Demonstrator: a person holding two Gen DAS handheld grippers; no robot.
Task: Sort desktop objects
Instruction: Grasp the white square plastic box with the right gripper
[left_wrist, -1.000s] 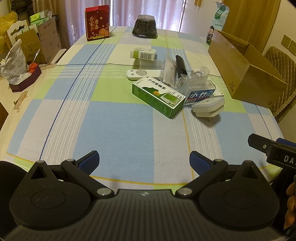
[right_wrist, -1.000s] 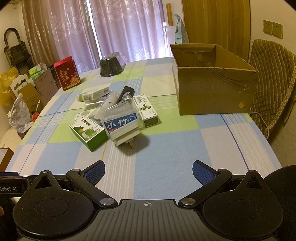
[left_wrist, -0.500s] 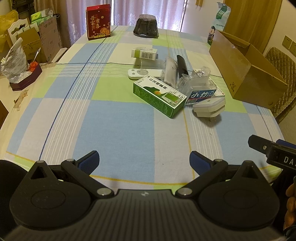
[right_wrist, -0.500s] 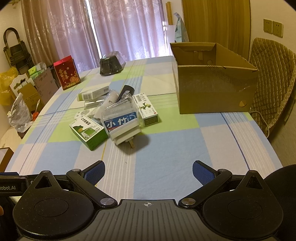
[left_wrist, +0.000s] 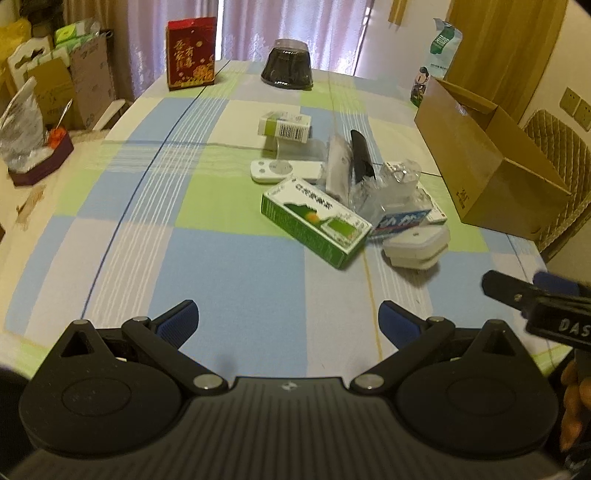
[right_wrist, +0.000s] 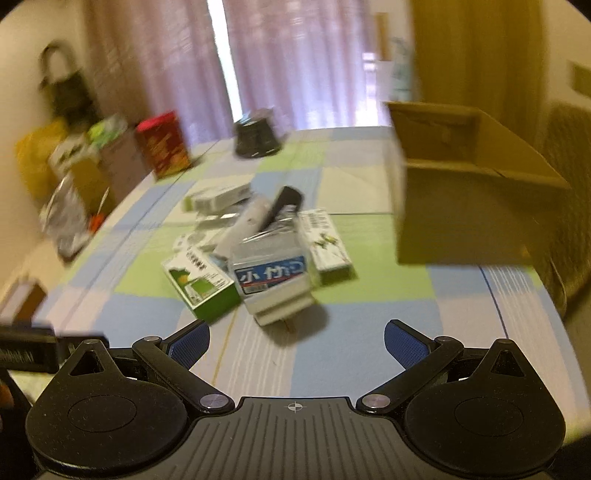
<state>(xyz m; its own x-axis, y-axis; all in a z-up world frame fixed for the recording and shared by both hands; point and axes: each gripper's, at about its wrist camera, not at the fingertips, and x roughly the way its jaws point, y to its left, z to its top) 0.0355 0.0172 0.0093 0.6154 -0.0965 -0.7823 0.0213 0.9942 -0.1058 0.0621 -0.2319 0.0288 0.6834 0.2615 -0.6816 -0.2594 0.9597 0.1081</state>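
A heap of small items lies mid-table: a green box (left_wrist: 314, 219) (right_wrist: 201, 282), a clear pack with a blue label (left_wrist: 400, 208) (right_wrist: 271, 269), a white plug adapter (left_wrist: 415, 247) (right_wrist: 282, 308), a white remote (left_wrist: 284, 170), a black object (left_wrist: 360, 155) (right_wrist: 282, 205) and a white-green carton (left_wrist: 284, 125) (right_wrist: 218, 197). An open cardboard box (left_wrist: 484, 158) (right_wrist: 465, 184) stands to the right. My left gripper (left_wrist: 288, 321) is open, short of the heap. My right gripper (right_wrist: 297, 341) is open too, just before the adapter, and shows at the left view's right edge (left_wrist: 535, 299).
A red gift box (left_wrist: 190, 53) and a dark domed container (left_wrist: 287, 68) stand at the table's far end. A quilted chair (left_wrist: 561, 166) sits behind the cardboard box. Boxes and bags crowd the left side (left_wrist: 40, 110). A checked cloth (left_wrist: 221, 266) covers the table.
The right gripper has moved forward toward the heap, and its view is now motion-blurred. The left gripper has edged forward a little. Both stay open and empty.
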